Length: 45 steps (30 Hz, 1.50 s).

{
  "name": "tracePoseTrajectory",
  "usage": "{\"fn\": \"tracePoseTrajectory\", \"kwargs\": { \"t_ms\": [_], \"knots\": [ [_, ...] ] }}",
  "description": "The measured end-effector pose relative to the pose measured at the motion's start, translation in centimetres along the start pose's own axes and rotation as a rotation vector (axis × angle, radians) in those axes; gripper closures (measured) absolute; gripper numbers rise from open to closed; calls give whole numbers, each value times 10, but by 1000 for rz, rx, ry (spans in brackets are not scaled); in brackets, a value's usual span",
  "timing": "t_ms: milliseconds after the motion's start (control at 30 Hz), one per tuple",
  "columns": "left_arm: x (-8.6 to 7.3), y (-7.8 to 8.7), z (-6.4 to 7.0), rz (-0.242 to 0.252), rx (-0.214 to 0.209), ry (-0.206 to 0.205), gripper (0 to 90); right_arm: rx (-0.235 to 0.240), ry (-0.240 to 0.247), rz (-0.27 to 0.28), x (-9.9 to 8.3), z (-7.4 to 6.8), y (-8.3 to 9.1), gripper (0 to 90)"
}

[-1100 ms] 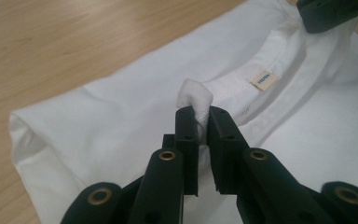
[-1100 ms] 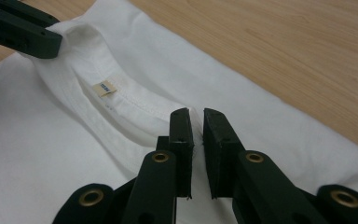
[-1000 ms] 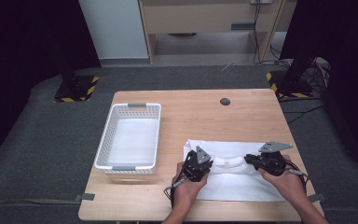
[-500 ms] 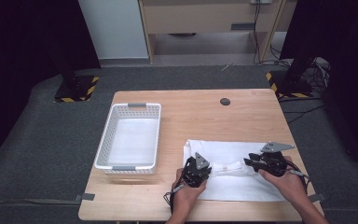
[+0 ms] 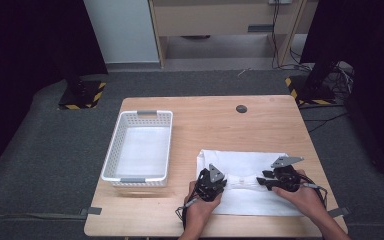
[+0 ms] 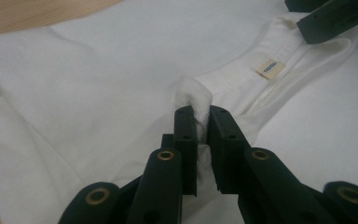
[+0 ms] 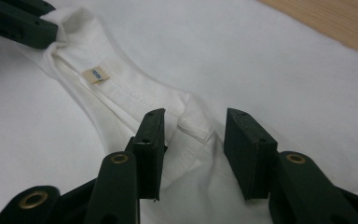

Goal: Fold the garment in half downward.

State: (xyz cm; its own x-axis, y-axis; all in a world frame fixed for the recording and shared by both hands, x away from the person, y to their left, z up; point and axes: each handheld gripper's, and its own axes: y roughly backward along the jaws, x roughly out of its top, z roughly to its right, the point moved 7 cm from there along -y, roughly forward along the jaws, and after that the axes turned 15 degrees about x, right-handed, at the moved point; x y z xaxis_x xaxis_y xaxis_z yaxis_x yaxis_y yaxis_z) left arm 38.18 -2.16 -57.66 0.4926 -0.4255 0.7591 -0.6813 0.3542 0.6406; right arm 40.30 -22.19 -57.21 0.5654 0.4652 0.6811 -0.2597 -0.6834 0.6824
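Fingers (image 6: 185,122) of our left gripper (image 6: 203,116) pinched tight on collar fold of white shirt (image 5: 250,165). Fingers (image 7: 248,140) of our right gripper (image 7: 193,122) spread apart, straddling collar's other end, rib between them, not clamped. Shirt lies flat on table (image 5: 210,117), right of white basket (image 5: 139,146), near our edge. Size label (image 6: 270,68) sits on collar between both grippers. Basket holds white cloth (image 5: 142,152).
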Motion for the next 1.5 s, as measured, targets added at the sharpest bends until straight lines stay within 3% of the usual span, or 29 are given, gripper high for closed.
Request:
{"fn": "tracePoseTrajectory", "kwargs": {
  "t_ms": [133,200,400,733,933,1133,1300,1433,1500],
  "knots": [
    [0,0,0,1,-1,5,823,-2,17,-14,-1,-2,-2,744],
    [0,0,0,3,2,3,822,-4,22,-17,-1,-2,-1,770],
    [3,6,0,18,3,12,818,-19,15,50,1,-7,11,777],
    [3,20,5,28,7,-18,776,-24,86,110,-6,-36,31,772],
    [-3,29,6,18,23,-46,672,-17,111,91,-19,-46,30,772],
    [-3,39,8,33,41,-71,498,-7,116,77,-30,-50,29,769],
    [-5,38,13,28,26,-93,404,-6,128,56,-35,-54,29,763],
    [-6,36,23,27,0,-137,483,-5,138,50,-35,-56,28,726],
    [-8,34,27,19,-13,-145,553,-10,150,53,-33,-56,28,659]
  ]
}}
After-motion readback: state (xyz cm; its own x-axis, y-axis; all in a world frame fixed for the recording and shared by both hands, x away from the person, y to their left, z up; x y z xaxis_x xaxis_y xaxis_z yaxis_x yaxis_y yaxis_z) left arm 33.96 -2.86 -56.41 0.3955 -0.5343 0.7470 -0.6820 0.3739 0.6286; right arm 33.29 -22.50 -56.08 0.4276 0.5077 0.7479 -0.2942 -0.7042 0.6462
